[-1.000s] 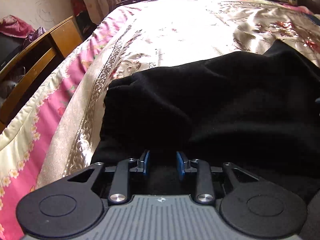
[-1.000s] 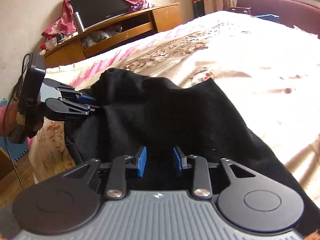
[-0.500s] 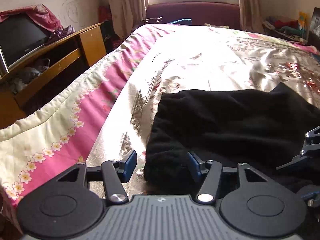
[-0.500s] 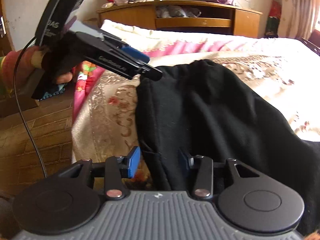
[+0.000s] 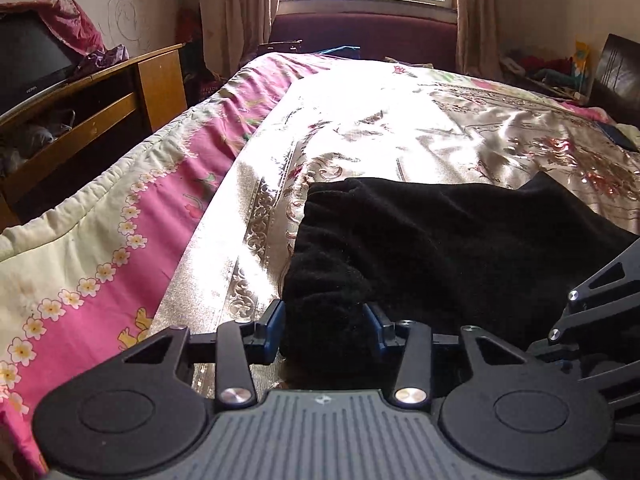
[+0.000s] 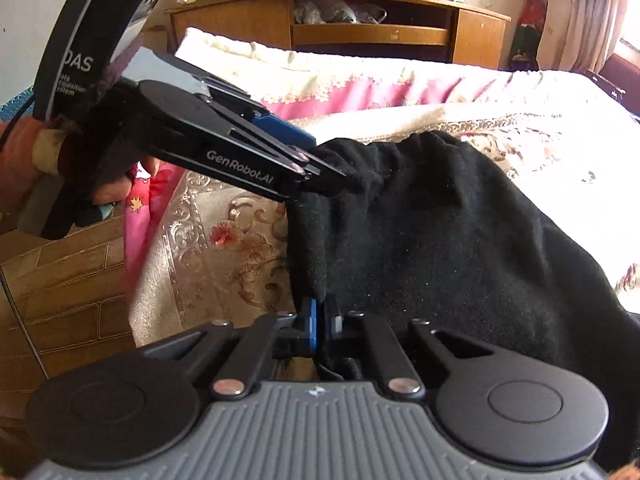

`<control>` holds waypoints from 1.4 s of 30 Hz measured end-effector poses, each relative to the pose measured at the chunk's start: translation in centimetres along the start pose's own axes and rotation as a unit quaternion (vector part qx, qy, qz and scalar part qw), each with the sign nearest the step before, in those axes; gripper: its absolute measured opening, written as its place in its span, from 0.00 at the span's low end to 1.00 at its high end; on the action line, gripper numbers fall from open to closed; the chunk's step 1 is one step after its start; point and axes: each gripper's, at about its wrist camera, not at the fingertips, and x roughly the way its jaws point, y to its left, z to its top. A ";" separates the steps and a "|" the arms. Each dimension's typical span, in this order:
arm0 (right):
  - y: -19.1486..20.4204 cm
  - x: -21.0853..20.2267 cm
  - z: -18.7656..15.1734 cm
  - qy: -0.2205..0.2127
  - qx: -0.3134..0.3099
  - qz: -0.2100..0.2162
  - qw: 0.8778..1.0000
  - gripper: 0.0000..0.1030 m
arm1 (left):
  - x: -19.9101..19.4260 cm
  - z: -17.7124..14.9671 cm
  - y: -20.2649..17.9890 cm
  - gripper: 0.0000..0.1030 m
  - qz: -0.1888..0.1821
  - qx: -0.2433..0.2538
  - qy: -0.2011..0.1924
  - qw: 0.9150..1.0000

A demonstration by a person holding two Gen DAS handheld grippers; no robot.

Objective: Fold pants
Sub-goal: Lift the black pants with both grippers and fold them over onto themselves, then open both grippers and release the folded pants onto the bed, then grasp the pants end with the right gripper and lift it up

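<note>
At the near edge of the gold-patterned satin bedspread (image 5: pixel 400 140), black knit pants (image 5: pixel 460 248) lie bunched. My right hand-held gripper (image 6: pixel 320 322) is clamped on their edge; my left hand-held gripper (image 5: pixel 325 326) is closing around the waistband corner. I'd get both grips firm, then lift evenly.

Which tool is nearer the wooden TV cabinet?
Left. The left tool is on the pants corner toward the cabinet; the right tool grips the nearer edge.
</note>
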 end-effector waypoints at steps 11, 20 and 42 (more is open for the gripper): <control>-1.0 2.1 -0.2 0.040 0.063 0.042 0.996 0.11 | 1.3 -1.1 -1.5 0.54 0.054 0.041 0.048 0.997; -9.9 -12.7 -9.9 -0.076 0.264 -0.064 0.959 0.25 | -2.5 4.2 -13.0 0.54 0.019 0.162 -0.043 0.986; -17.9 -38.8 -46.5 -0.259 0.720 -0.316 0.561 0.36 | 1.4 -2.3 -49.1 0.56 -0.317 0.411 0.027 0.854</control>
